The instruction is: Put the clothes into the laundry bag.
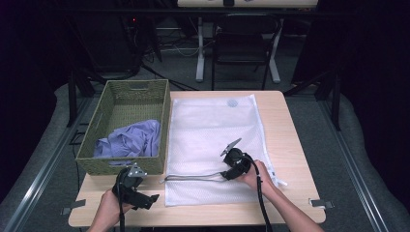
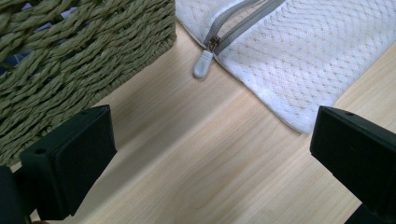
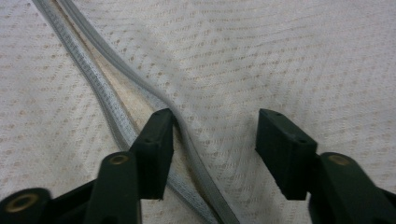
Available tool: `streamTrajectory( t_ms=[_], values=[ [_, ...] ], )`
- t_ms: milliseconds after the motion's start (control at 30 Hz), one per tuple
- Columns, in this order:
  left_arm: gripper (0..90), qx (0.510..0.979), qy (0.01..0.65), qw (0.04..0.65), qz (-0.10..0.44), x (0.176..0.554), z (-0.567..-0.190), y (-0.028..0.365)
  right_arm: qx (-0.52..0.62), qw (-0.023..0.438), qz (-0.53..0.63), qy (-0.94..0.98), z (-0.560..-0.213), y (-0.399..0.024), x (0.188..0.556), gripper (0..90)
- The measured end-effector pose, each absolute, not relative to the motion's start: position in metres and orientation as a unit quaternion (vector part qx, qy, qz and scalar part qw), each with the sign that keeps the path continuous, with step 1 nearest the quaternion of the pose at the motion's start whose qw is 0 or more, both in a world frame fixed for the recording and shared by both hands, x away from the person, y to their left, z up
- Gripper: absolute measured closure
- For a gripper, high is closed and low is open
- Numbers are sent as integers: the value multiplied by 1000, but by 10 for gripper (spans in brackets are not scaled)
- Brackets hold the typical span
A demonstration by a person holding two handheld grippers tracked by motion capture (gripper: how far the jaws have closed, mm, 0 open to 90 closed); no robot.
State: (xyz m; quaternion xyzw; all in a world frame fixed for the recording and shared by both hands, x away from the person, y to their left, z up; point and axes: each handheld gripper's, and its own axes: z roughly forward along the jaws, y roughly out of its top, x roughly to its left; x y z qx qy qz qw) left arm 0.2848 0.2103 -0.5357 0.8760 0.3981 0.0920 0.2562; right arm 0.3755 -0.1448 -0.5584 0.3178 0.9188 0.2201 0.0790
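on my high view i see a pale wood-grain table [image 1: 290, 140] with a big white mesh laundry bag [image 1: 212, 130] lying flat across its middle, a woven fabric with a fine diamond pattern and a small round patch near its far edge. a grey zipper [image 1: 193, 177] runs along the bag's near part, and in my right gripper view its two tapes [image 3: 100, 88] part into a narrow v, so it is open there. the pale grey, rounded zipper pull [image 2: 202, 64] lies on bare wood just beside the basket's corner. the basket [image 1: 159, 111] is rectangular, of twisted olive-green rope, left of the bag and touching it along one side; inside lies a crumpled lavender cloth [image 1: 130, 140], possibly a shirt, though i can't make that out. my right gripper [image 3: 212, 140] sits low on the mesh with jaws spread, one pad against the upper zipper tape, nothing pinched. my left gripper [image 2: 210, 144] hangs over bare table near the basket's front corner, jaws wide apart and empty.
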Motion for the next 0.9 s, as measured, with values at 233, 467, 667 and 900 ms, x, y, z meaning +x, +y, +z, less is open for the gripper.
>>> streamTrajectory(
  t_ms=[233,467,667,900],
  values=[
    [1,878,394,255,95,284,-536,210,327,85,224,914,-558,-148,376,631],
    [1,879,393,253,90,285,-536,209,328,84,223,914,-557,-147,374,742],
    [1,881,389,251,93,282,-535,210,335,89,227,910,-557,-149,375,836],
    [2,880,393,252,90,285,-537,210,339,95,233,906,-556,-149,374,875]
  ],
)
